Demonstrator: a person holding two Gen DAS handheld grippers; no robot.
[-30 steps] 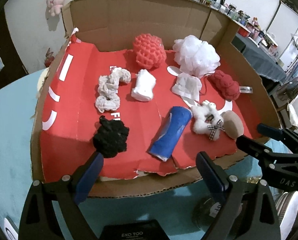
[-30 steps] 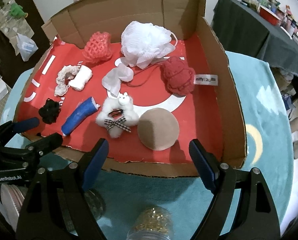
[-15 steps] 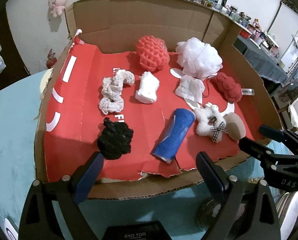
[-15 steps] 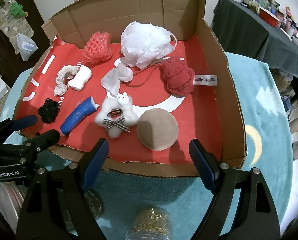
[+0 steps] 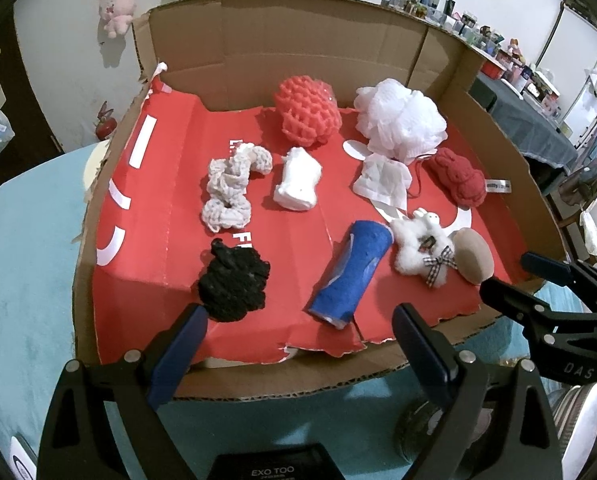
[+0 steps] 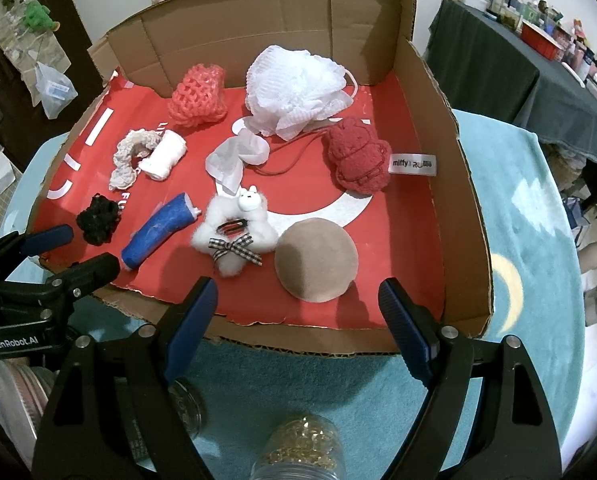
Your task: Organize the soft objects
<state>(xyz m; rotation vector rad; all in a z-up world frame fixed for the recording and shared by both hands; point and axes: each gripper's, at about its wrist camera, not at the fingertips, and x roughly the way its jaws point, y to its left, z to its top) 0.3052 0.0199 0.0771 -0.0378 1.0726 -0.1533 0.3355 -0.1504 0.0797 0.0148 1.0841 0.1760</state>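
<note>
A shallow cardboard box [image 5: 282,64] [image 6: 464,184] with a red floor holds several soft things. Among them are a black scrunchie [image 5: 233,283] [image 6: 98,219], a blue roll [image 5: 350,273] [image 6: 158,230], a white fluffy toy with a checked bow [image 5: 420,252] [image 6: 234,236], a tan round pad [image 5: 473,255] [image 6: 316,265], a dark red plush [image 5: 460,176] [image 6: 358,154], a white bath pouf [image 5: 402,120] [image 6: 294,86] and a coral net sponge [image 5: 308,110] [image 6: 198,94]. My left gripper [image 5: 298,332] hangs open before the box's front edge, near the scrunchie and roll. My right gripper [image 6: 298,304] is open too, in front of the pad, holding nothing.
A cream scrunchie [image 5: 230,190], a white cloth roll [image 5: 298,184] and a white tissue [image 5: 384,180] also lie in the box. The box sits on a teal cloth [image 6: 518,208]. Glass jars [image 6: 298,452] stand under the grippers. A dark-clothed table [image 6: 494,60] with clutter is at right.
The left wrist view has drifted slightly, so the box contents sit a little lower-right in it. Both grippers stay open and nothing in the box has moved.
</note>
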